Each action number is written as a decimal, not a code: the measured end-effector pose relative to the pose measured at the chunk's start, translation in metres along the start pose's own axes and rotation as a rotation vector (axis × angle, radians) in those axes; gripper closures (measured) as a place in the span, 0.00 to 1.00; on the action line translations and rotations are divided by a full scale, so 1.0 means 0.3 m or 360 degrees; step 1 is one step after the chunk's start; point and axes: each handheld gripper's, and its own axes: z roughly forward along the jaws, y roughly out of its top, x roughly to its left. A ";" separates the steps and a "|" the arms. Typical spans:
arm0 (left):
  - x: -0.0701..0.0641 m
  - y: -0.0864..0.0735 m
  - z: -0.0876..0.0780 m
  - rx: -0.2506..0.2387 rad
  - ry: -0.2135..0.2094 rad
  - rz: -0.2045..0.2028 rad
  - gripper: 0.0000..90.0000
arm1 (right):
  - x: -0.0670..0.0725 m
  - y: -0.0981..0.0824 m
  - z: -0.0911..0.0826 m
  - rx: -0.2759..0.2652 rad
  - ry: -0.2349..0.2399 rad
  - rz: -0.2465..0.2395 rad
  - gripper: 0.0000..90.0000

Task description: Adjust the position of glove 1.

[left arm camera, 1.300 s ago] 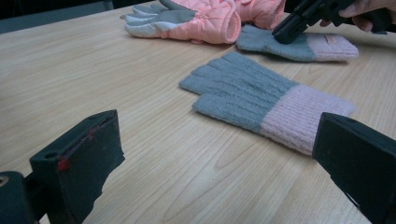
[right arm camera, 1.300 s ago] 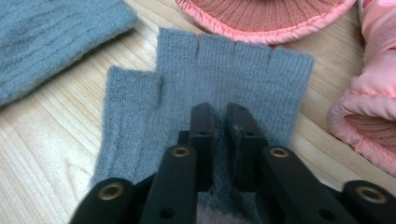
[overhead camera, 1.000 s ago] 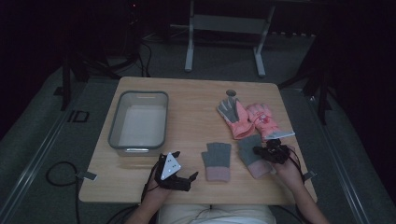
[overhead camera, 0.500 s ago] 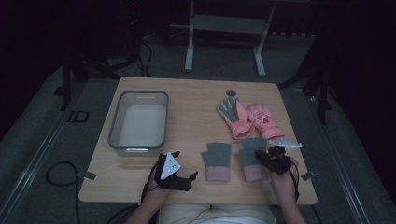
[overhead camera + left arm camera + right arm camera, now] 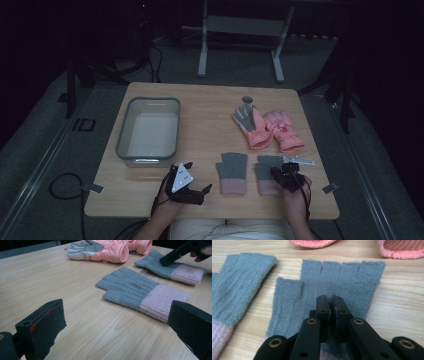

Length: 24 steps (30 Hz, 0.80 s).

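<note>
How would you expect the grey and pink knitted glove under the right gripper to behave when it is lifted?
The knitted glove lies flat and thin on the table, so it would probably droop limply. Its fuzzy knit looks light and unlikely to slip. With the right gripper over its middle, both ends may hang down.

The surface [image 5: 210,135] carries four gloves and one bin [image 5: 148,131]: two pink gloves [image 5: 270,129] well right of the bin, and two grey gloves [image 5: 232,172] nearer the front edge, also to its right.
</note>
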 end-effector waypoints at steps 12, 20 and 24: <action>0.004 0.001 0.002 0.0010 -0.0019 -0.0009 0.01 | -0.006 0.029 -0.038 -0.0041 0.0013 -0.0109 0.82; 0.005 0.000 0.001 0.0002 -0.0026 -0.0014 0.01 | -0.033 0.074 -0.070 -0.0050 0.0116 -0.0519 0.70; 0.007 0.001 0.002 0.0007 -0.0030 -0.0019 0.01 | -0.059 0.092 -0.074 0.0030 0.0189 -0.0625 0.67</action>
